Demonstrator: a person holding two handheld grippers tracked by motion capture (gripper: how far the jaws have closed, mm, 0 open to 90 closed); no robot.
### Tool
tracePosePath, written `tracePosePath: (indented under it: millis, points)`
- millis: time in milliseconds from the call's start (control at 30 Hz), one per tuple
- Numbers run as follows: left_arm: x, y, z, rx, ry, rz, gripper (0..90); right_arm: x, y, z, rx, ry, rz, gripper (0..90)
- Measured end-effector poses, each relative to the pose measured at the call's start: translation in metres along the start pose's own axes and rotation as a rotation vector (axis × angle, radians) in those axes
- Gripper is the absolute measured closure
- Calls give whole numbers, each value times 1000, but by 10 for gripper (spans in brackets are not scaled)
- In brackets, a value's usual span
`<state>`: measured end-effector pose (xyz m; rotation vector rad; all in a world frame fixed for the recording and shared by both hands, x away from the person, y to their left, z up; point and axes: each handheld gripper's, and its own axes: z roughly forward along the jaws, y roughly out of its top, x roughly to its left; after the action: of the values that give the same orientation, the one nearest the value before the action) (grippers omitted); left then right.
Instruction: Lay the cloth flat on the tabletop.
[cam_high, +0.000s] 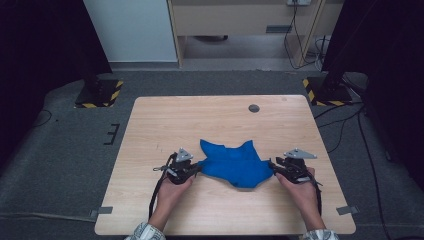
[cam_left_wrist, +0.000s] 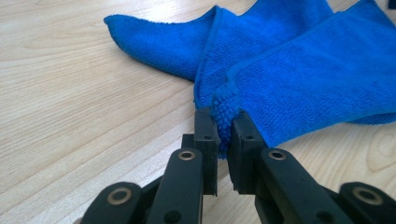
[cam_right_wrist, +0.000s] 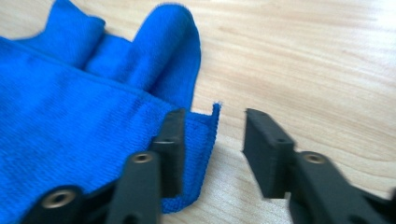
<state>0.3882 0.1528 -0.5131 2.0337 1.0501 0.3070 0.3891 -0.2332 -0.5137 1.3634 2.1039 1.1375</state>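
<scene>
A fuzzy blue cloth (cam_high: 234, 162) is lying crumpled on the wooden table (cam_high: 150, 125). The left gripper (cam_left_wrist: 223, 133) is pinching its nine o'clock corner (folds hiding underneath); the right gripper (cam_right_wrist: 212, 140) is gaping around its three o'clock edge.

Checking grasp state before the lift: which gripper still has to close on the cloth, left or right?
Right. The right gripper has its jaws apart around a corner of the blue cloth, so closing there looks like the next move. The left gripper is already pinched on the opposite corner.
</scene>
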Motion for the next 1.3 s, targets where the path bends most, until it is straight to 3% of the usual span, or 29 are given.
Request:
tracePosePath:
  millis: [167,233,300,333,367,400,433,600,733,900,1033,1133,1300]
  points:
    - [1,-1,5,14,11,8,821,9,-1,9,31,41,-18,474]
    - [2,-2,8,24,18,12,818,15,-4,20,98,44,-28,436]
    - [2,-3,11,29,18,12,817,16,-6,24,114,48,-29,441]
    - [2,-3,13,36,20,19,814,17,-5,24,118,50,-30,507]
    - [2,-3,13,36,20,19,814,17,-5,24,118,50,-30,507]
    - [3,-3,15,38,20,22,814,19,-7,23,113,62,-43,592]
    - [3,-3,15,39,21,22,814,19,-7,23,113,62,-43,592]
    - [2,-4,18,63,14,20,825,24,-8,21,121,97,-50,759]
    - [-1,-6,15,70,7,26,832,24,-8,20,134,117,-44,791]
    - [-10,-11,9,94,-16,42,836,26,-9,14,151,143,-69,830]
    - [-19,-17,0,118,-40,47,839,27,-10,7,152,155,-83,838]
    - [-31,-22,-9,139,-48,79,839,28,-8,-5,111,160,-85,839]
    - [-34,-15,-16,61,-30,86,833,31,-2,-13,51,150,-108,832]
